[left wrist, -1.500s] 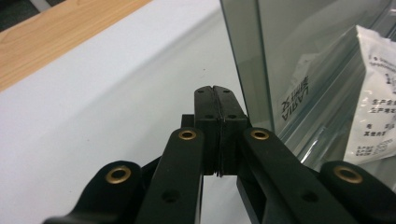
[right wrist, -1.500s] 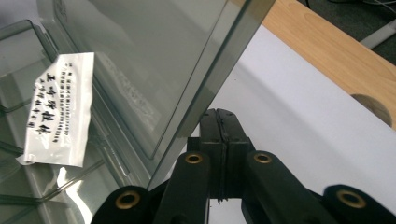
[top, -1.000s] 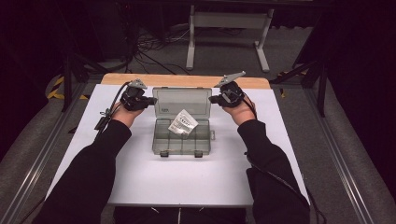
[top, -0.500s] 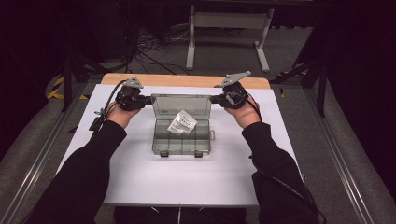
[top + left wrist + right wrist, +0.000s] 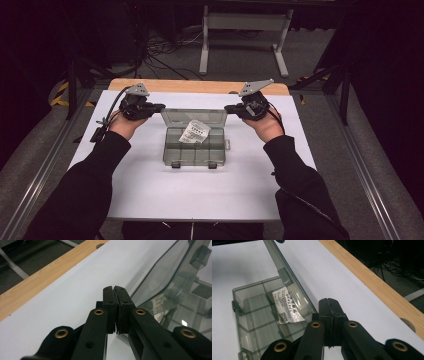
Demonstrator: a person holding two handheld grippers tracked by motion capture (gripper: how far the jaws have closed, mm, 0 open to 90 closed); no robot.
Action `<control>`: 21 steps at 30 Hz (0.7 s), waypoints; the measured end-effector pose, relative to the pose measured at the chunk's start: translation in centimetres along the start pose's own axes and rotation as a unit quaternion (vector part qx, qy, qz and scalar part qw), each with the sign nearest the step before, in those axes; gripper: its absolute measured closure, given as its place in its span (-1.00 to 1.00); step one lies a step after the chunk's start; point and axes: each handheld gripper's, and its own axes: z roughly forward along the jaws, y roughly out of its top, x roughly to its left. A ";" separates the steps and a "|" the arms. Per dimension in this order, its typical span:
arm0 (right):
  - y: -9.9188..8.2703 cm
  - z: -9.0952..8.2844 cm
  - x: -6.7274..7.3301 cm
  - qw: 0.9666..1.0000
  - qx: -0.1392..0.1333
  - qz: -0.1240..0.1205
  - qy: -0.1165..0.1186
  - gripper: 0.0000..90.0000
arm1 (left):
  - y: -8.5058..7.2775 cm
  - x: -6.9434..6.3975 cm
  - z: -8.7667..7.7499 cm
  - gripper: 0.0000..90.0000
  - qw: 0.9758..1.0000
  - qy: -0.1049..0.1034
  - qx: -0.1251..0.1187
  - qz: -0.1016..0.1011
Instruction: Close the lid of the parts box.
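Dead centre of the high view, the clear plastic organiser box [image 5: 194,145] is sitting on the white table [image 5: 150,185], lid [image 5: 194,116] standing up toward the top of the frame, a white labelled packet [image 5: 194,132] inside. The left gripper [image 5: 159,106] and right gripper [image 5: 229,108] are flanking the lid's corners, jaws pressed together on nothing. Opening looks done; whatever follows isn't started.
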 end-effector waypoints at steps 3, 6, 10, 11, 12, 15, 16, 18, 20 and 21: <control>-0.1 -0.3 0.4 1.000 -0.006 -0.001 0.007 0.99 | -0.1 -0.3 -0.4 0.95 1.000 -0.003 -0.001 0.004; -0.1 -0.4 0.7 1.000 -0.009 -0.002 0.010 0.99 | -0.2 -0.6 -0.6 0.94 1.000 -0.003 -0.002 0.008; 0.1 -0.4 1.6 1.000 -0.010 -0.011 0.020 0.99 | -0.2 -1.2 -1.1 0.94 1.000 -0.005 -0.004 0.018; 0.1 -0.4 1.7 1.000 -0.010 -0.012 0.021 0.99 | -0.2 -1.2 -1.2 0.94 1.000 -0.004 -0.005 0.021; 0.2 -0.4 1.9 1.000 -0.010 -0.014 0.022 0.99 | -0.1 -1.3 -1.3 0.94 1.000 -0.006 -0.004 0.024; 0.2 -0.4 2.4 0.999 -0.012 -0.018 0.029 0.99 | -0.2 -1.7 -1.7 0.94 1.000 -0.008 -0.009 0.028; 0.2 -0.4 2.6 0.999 -0.012 -0.020 0.030 0.99 | -0.2 -1.8 -1.8 0.94 1.000 -0.010 -0.009 0.028; 0.2 -0.4 2.7 0.999 -0.011 -0.021 0.032 0.99 | -0.3 -1.9 -1.9 0.94 0.999 -0.011 -0.010 0.029; 0.1 -0.4 3.1 0.999 -0.010 -0.022 0.036 0.99 | -0.5 -2.1 -2.3 0.94 0.999 -0.015 -0.010 0.033; 0.0 -0.4 3.1 0.999 -0.010 -0.021 0.037 0.99 | -0.6 -2.1 -2.3 0.94 0.999 -0.017 -0.011 0.032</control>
